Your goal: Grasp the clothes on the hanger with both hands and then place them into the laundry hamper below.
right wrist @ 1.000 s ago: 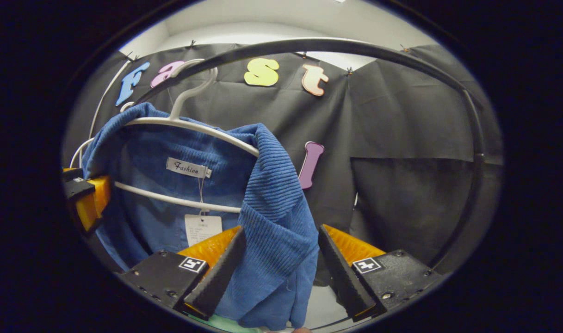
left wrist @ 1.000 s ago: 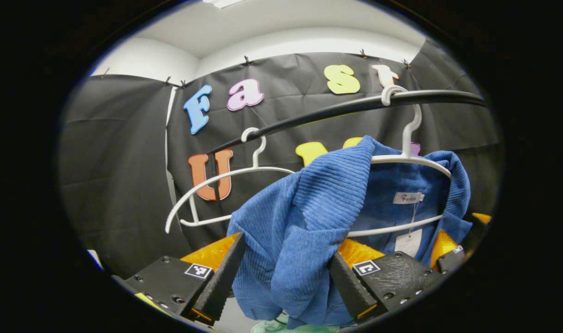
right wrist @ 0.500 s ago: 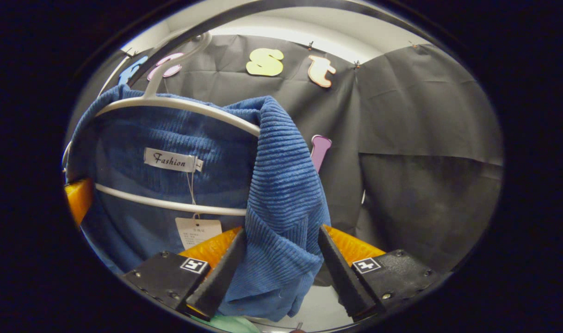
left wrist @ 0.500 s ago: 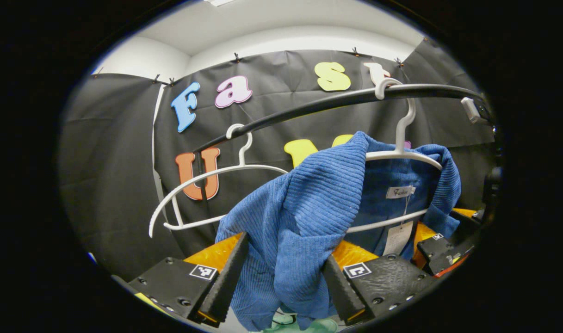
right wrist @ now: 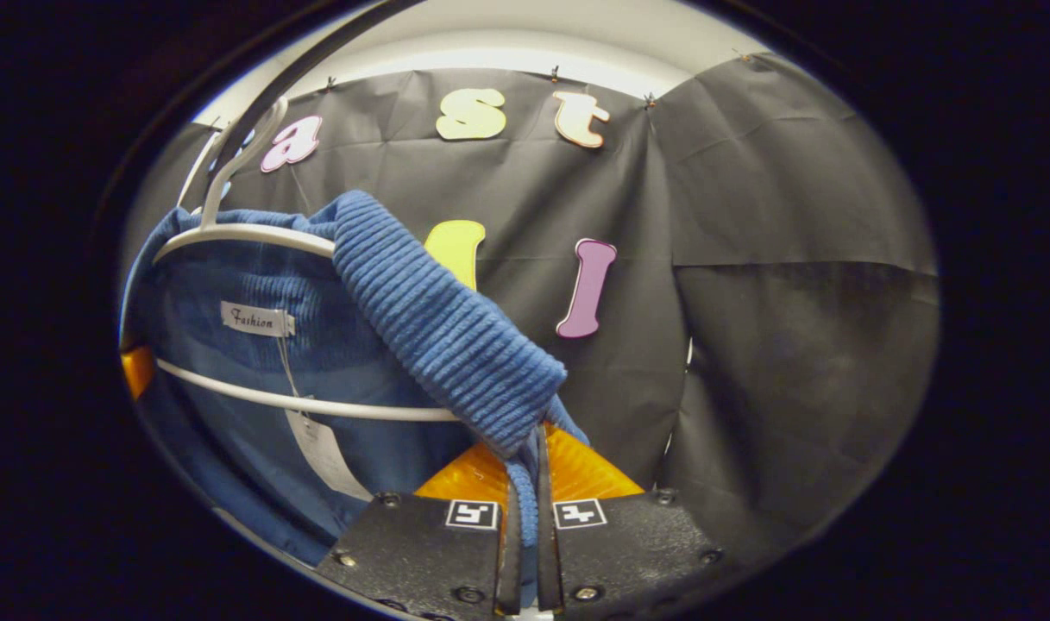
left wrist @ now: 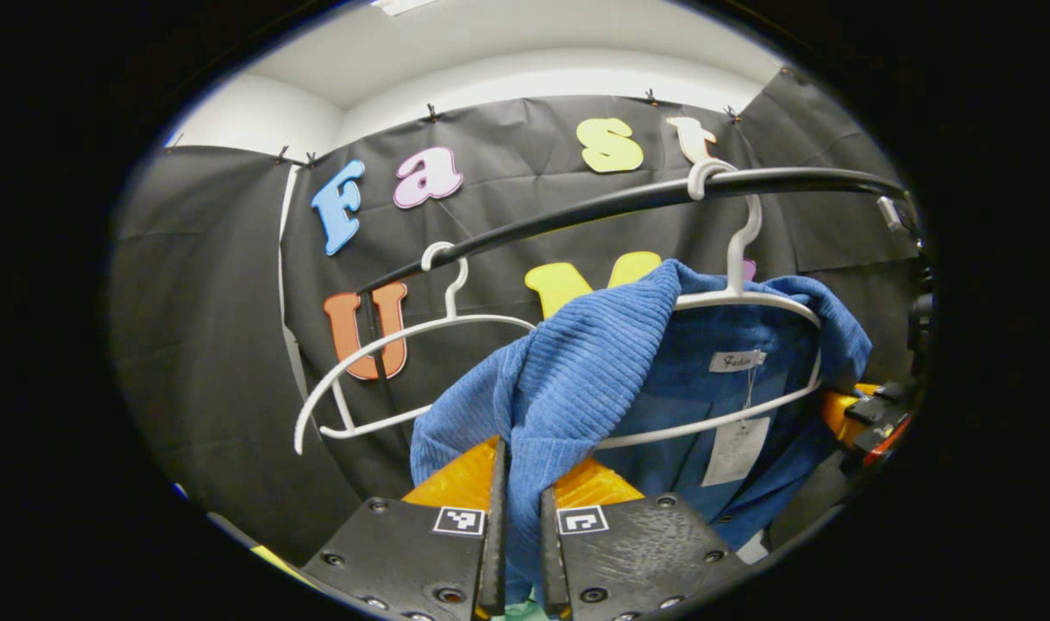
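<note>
Both grippers, left (left wrist: 518, 526) and right (right wrist: 525, 526), have their fingers clamped on the blue sweater (left wrist: 594, 371), which hangs on the white hanger (left wrist: 749, 297). Grasp made; next, lift it free toward the hamper.

A blue sweater (left wrist: 576, 379), hung on a white hanger (left wrist: 749, 297), is pinched between the left gripper (left wrist: 518, 535) jaws.

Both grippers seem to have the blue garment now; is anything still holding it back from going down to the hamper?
Yes. The blue garment still drapes over the white hanger, hooked on the black rail. Left gripper and right gripper each pinch a shoulder fold.
</note>
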Action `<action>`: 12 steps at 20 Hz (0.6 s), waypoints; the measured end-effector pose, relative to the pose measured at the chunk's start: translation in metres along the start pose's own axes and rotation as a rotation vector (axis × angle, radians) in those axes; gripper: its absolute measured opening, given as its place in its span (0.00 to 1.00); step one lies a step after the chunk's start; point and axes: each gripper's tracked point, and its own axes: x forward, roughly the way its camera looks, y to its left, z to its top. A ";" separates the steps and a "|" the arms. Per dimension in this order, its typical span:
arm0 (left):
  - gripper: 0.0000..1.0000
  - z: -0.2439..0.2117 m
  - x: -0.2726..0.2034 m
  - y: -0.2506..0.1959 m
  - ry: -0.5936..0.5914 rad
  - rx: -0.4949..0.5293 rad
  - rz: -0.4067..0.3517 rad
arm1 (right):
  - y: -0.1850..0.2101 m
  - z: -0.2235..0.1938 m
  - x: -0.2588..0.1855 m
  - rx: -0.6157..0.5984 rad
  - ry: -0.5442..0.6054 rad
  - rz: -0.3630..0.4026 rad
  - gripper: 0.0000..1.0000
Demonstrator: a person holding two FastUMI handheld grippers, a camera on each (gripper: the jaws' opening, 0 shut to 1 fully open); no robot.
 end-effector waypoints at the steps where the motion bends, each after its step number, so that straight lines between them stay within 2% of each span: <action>1: 0.13 0.007 -0.020 0.007 -0.003 0.007 -0.006 | -0.010 0.002 -0.011 0.001 -0.005 -0.009 0.10; 2: 0.09 0.006 -0.010 0.008 -0.002 0.007 -0.019 | -0.012 0.002 -0.020 0.009 0.019 -0.003 0.10; 5: 0.06 0.012 -0.021 0.014 -0.004 -0.006 -0.052 | -0.012 -0.006 -0.031 0.026 0.045 0.023 0.10; 7: 0.09 0.025 -0.032 0.024 -0.026 0.010 -0.039 | -0.011 -0.005 -0.044 0.019 0.054 0.035 0.10; 8: 0.06 0.034 -0.035 0.028 -0.046 0.022 -0.034 | -0.011 -0.005 -0.052 0.020 0.058 0.043 0.10; 12: 0.06 0.051 -0.044 0.039 -0.071 0.053 -0.061 | -0.011 0.007 -0.082 0.003 0.030 0.053 0.10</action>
